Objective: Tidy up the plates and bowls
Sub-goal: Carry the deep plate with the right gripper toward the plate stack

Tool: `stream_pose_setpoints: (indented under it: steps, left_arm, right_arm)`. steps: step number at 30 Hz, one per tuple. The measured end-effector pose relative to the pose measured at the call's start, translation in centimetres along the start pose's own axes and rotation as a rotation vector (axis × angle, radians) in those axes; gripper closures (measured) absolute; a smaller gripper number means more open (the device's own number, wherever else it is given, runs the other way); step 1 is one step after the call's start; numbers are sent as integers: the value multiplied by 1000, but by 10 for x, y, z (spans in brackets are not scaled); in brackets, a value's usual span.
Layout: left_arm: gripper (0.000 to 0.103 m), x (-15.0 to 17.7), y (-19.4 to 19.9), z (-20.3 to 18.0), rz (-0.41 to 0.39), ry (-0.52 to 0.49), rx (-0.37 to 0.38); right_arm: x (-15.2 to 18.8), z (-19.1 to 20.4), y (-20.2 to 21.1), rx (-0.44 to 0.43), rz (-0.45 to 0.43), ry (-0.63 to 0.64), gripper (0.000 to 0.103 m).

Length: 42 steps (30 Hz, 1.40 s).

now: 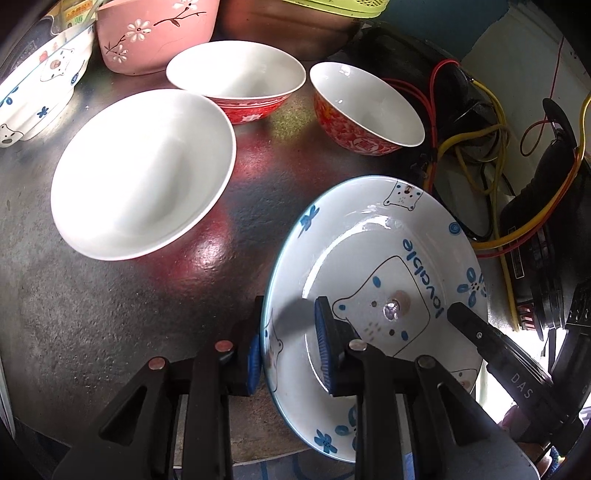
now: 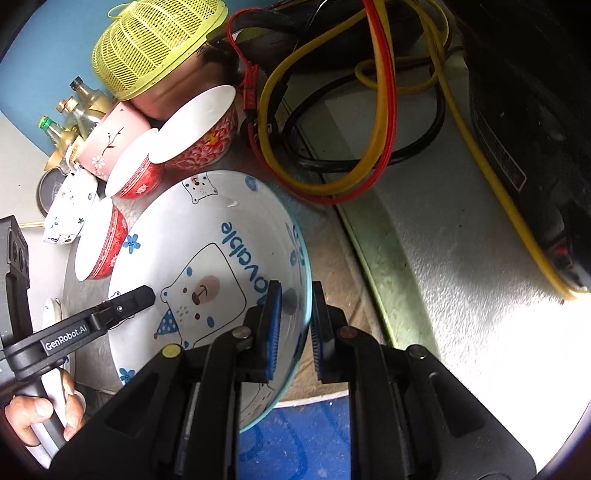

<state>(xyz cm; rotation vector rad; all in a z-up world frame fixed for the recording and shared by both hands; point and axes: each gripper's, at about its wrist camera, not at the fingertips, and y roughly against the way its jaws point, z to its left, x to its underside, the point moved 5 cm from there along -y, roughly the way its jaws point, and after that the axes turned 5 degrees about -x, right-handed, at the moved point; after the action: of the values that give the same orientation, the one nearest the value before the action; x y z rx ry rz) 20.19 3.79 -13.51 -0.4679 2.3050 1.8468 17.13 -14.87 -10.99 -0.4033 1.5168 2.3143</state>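
Now both grippers straddle the rim of the glossy bear-print plate (image 1: 373,258) at lower centre, ribbed blue pads either side. Left gripper (image 1: 290,350) spans the left rim, right gripper (image 2: 295,325) the right. Smooth round bowls (image 1: 144,173) sit upper left on dull speckled metal.

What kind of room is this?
Probably a home kitchen counter: ceramic bowls such as a pink flowered bowl, glass bottles and a yellow plastic strainer basket crowd a speckled worktop.
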Motion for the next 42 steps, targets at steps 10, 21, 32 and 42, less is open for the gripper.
stream_pose_setpoints:
  steps: [10,21,32,42]
  left_arm:
    - [81,4,6,10,1,-2,-8]
    - [84,12,11,8,2,-21,-27]
    - [84,22,27,14,-18,-16,-35]
    - [84,29,52,24,-54,7,-34]
  right_arm:
    - [-10,-2,-6,-14,12,18,86]
    - [-7,4,-3,4,7,38,88]
    - [-4,19,5,-10,-6,57,88]
    - [1,42,21,-21,-23,88,88]
